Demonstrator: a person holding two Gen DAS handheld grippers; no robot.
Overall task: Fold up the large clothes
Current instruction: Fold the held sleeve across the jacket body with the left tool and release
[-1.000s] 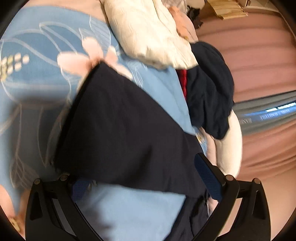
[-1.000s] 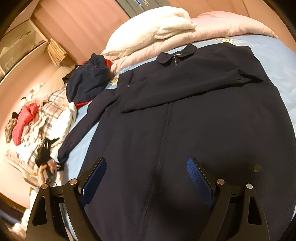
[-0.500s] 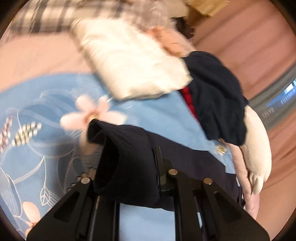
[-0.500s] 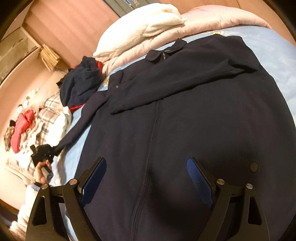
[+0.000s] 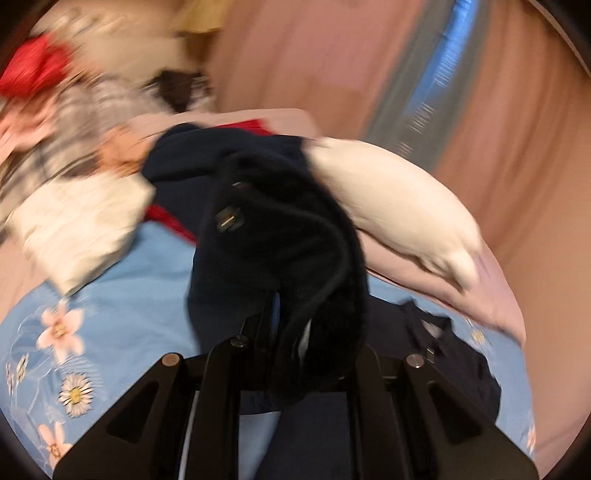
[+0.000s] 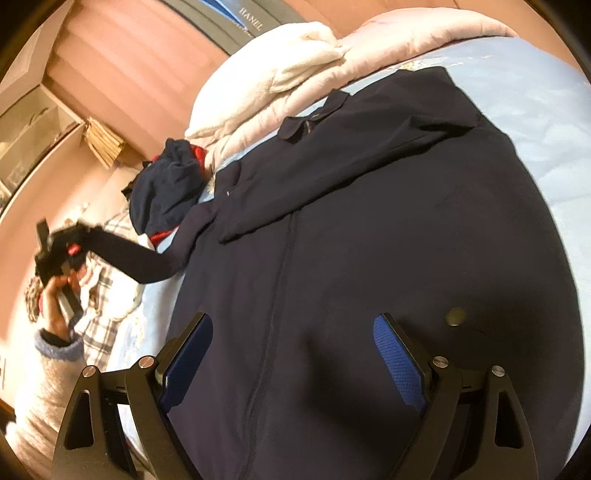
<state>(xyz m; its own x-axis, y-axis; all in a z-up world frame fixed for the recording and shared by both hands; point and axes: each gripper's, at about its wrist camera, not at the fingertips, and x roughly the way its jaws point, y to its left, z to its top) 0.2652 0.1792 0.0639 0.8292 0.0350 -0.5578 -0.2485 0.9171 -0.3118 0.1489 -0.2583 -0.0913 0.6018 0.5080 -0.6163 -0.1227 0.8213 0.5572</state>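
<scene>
**A warm-lit bedroom in pink**

I see a bed with a pale blue floral sheet (image 5: 110,295) filling most of both views. At its head lie a white pillow (image 6: 280,74) and a pink quilt (image 6: 406,44). The wall (image 6: 122,59) behind is pink, with horizontal ridges, under warm indoor light. A grey panel (image 6: 229,22) with lettering runs along it. In the corner I make out a pale shelf unit (image 6: 33,125) and a stack of tan papers (image 6: 103,142). A heap of other clothes (image 6: 107,273) sits beside the bed.
</scene>
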